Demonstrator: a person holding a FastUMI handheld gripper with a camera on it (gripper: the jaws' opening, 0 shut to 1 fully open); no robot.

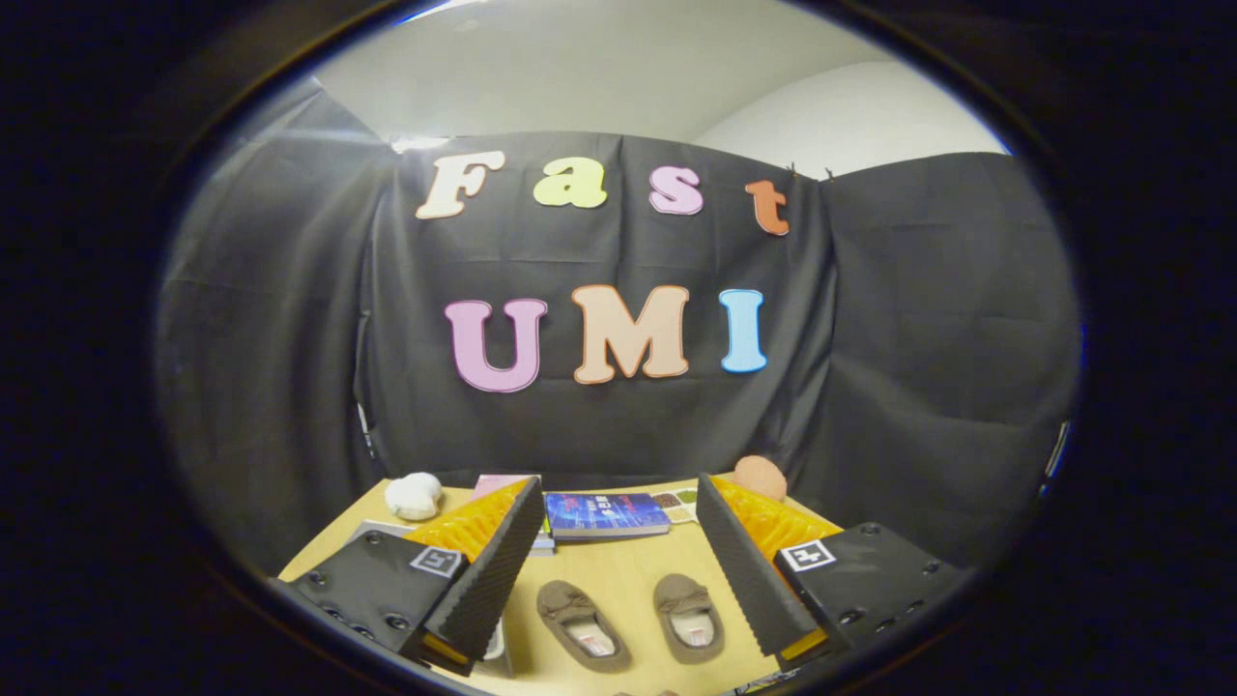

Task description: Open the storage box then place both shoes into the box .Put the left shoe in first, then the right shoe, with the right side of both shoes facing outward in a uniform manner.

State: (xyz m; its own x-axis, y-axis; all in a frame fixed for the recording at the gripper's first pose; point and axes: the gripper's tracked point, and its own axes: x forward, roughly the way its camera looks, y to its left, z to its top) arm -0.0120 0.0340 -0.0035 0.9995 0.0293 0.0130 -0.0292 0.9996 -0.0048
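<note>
Gripper (618, 570) wide open, holding nothing, raised above the desk (618, 556). Between its fingers, lying on the desk: two shoes, left shoe (583, 625) and right shoe (688, 617), side by side, openings up. Judged soft, light slippers; pinch a side wall at the opening. Beyond them: book (605, 513), white lump (414, 495), orange ball (760, 476).

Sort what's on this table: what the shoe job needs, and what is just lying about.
For the job:
left shoe
right shoe
gripper, fingers open, shoes between them

Lying about:
blue book
white lump
orange ball
pink book
</note>
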